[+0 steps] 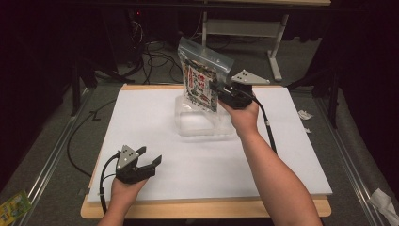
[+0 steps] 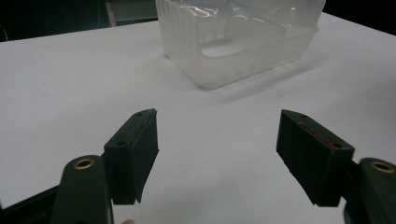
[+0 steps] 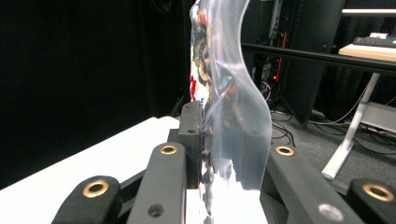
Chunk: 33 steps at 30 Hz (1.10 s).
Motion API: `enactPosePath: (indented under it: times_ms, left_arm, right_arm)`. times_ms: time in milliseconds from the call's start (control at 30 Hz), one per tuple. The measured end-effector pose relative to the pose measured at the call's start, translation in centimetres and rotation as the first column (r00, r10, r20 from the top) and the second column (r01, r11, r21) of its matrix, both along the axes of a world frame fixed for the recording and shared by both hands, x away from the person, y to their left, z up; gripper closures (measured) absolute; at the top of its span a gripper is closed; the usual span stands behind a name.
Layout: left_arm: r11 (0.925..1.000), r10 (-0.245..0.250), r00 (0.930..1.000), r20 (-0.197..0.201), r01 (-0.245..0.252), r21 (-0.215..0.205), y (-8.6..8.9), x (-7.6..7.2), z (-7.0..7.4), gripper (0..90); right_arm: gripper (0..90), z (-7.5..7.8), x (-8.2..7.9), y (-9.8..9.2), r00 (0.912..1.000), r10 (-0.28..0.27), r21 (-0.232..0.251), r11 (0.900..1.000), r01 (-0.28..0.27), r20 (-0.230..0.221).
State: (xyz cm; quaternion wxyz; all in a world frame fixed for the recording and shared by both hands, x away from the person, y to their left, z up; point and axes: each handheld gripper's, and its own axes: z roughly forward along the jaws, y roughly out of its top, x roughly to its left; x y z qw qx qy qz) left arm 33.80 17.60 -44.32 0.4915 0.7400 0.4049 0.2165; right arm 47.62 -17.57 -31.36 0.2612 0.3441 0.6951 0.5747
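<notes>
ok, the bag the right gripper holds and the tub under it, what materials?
Bag: looks like thin clear plastic film, glossy; it bends and shows a printed packet inside. Tub: seems translucent, frosted rigid plastic with ribbed walls that hold their shape.

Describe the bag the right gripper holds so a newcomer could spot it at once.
Start at the white board on the table, then find the clear tub near its far middle. Just above it, the right gripper pinches a zip bag by its edge. It is the one see-through pouch with a printed red-and-dark packet inside.
</notes>
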Motion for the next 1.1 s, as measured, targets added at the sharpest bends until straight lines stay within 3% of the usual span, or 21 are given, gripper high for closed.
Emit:
enactPosePath:
  times_ms: [500,833,1100]
  left_arm:
    - [0.9999,-0.015,0.9999,0.001,0.015,-0.001,-0.2,0.1,-0.1,30.1]
    - [0.9999,-0.014,0.9999,0.002,0.014,-0.003,0.0,0.0,0.0,30.1]
    - [0.9999,-0.016,0.9999,-0.001,0.016,-0.005,-0.1,0.1,0.0,30.2]
  right_arm:
    - [76.7,-1.7,2.1,1.3,0.9999,0.011,-0.058,0.998,-0.012,-0.008]
    - [76.5,-2.2,2.3,2.2,0.9997,0.024,-0.062,0.998,-0.024,-0.004]
    - [76.6,-2.9,2.4,2.6,0.9994,0.024,-0.049,0.998,-0.025,-0.027]
